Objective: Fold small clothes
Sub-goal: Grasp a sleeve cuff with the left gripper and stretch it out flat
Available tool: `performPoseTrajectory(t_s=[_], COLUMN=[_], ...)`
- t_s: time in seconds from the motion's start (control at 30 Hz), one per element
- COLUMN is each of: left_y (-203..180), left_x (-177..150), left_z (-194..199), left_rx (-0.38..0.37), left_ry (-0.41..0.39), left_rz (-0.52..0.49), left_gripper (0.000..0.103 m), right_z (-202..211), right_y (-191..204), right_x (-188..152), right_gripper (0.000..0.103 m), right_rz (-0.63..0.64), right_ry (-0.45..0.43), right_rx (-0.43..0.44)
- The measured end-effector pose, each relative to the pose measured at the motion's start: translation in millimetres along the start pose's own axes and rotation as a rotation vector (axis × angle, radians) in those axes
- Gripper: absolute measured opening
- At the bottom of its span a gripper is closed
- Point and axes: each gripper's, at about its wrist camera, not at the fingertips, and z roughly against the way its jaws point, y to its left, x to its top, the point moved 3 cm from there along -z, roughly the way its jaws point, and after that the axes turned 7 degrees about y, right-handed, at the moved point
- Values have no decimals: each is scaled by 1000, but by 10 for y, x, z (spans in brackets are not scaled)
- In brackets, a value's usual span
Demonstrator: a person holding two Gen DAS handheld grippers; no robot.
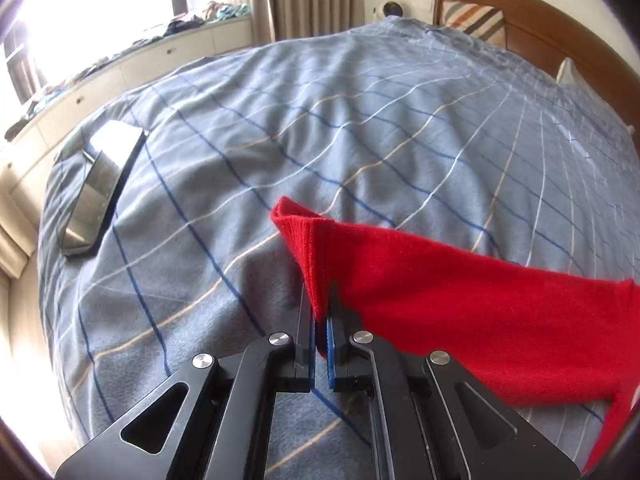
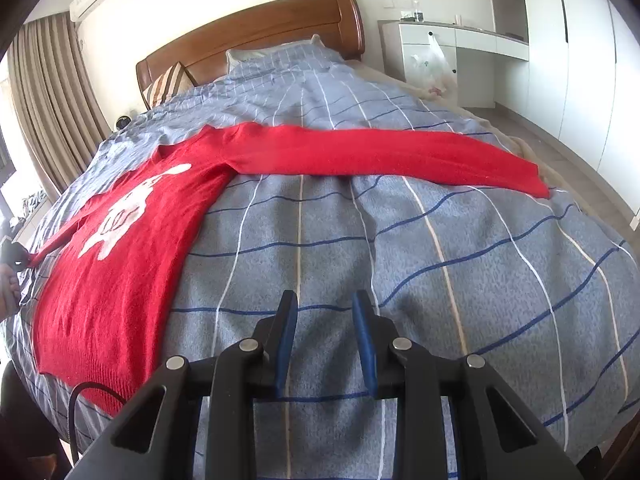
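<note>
Evidently the left gripper (image 1: 322,308) was clamped on the sweater's (image 2: 120,240) cuff (image 1: 308,240), lifting that sleeve to fold it inward; beside the flat-spread sweater, the right gripper (image 2: 325,312) hovered part-open, empty.

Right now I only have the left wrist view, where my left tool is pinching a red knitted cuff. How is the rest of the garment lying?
Observer: The red knitted sweater lies spread flat on the grey checked bedspread, with its white figure facing up.
Operator: And the sleeve I'm not holding?
Observer: That other sleeve is stretched straight out across the bed, and its cuff ends near the bed's edge.
Operator: Is my right tool on anything?
Observer: No. The right tool is open and empty over bare bedspread, beside the sweater's body and apart from it.
</note>
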Motion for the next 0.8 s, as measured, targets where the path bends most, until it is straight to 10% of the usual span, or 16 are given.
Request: performPoseTrajectory(t_s=[0.67,0.77,0.8], left_y=[62,39,35], left_x=[-40,-48,-63], left_z=[-164,-73,-19], left_rx=[-49,-40,-37], left_ry=[-9,-14,-14], left_rz=[27,-4,-16], left_gripper=[5,23,50], right_z=[38,109,145], right_y=[-2,95,115], right_x=[13,20,30], right_gripper=[29,32,38], right_rz=[-2,26,27], right_ry=[-2,21,32], right_rx=[-36,-89,-118])
